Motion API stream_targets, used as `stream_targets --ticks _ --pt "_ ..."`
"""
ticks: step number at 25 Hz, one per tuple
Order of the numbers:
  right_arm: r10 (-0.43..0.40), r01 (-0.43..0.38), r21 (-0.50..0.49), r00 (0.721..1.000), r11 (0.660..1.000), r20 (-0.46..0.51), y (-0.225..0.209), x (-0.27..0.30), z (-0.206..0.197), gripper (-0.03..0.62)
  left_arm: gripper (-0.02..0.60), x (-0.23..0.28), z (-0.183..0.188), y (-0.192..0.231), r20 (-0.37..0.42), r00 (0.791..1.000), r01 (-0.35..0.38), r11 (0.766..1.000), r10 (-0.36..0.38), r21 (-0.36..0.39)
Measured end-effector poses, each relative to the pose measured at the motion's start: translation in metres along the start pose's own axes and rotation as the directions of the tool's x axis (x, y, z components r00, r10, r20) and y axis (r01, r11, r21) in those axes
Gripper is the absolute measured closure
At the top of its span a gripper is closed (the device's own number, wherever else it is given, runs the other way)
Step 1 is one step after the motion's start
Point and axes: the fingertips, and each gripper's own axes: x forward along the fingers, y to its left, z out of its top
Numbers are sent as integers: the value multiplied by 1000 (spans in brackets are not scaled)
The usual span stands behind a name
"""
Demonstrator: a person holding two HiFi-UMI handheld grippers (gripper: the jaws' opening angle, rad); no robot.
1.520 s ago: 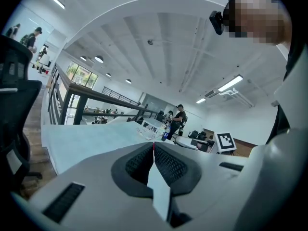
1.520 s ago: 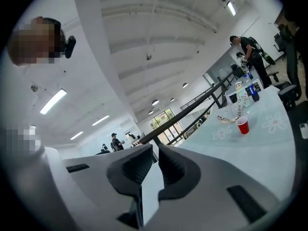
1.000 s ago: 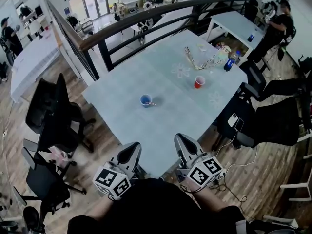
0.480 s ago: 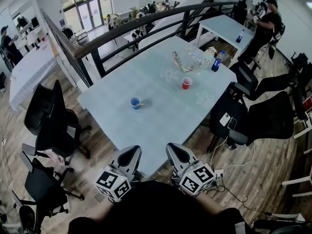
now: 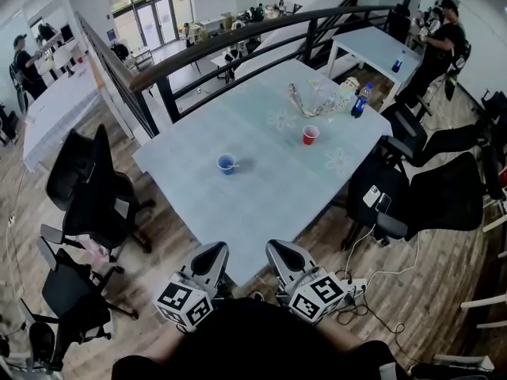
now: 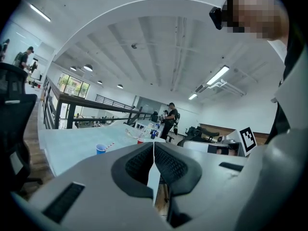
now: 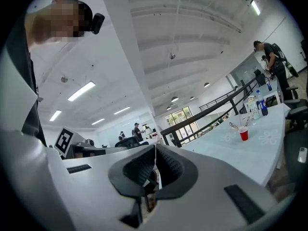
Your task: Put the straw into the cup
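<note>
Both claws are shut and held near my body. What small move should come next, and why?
Probably reach the left claw forward toward the blue cup. Left and right claw are shut, empty and at the table's near corner, while the straw shows by that cup's rim, far off; whether it is already inside is unclear.

Blue cup (image 5: 226, 163) upright on pale table (image 5: 269, 200) w/ striped straw (image 6: 109, 146) in it (red-white, leaning over rim).

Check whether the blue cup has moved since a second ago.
No: the blue cup sits at the same offset from the red cup on the table.
</note>
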Motion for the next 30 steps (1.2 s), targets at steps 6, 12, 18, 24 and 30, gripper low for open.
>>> stream_targets --ticks 6,12,18,24,30 --pt "51 -51 -12 999 999 -3 10 8 -2 562 563 -12 2 6 18 999 -46 999 45 5" --pt "53 -53 -14 999 999 7 12 9 5 562 563 -14 7 6 32 998 -52 999 51 14" --pt "37 -37 -14 999 999 20 7 4 7 562 563 -10 9 0 31 999 -35 999 34 23" --pt "19 -19 -9 999 1000 27 -3 3 12 562 563 3 11 -1 23 1000 -17 999 17 28" --pt "3 -3 -3 1000 1000 25 -6 7 13 562 563 7 11 2 17 1000 -5 1000 5 24"
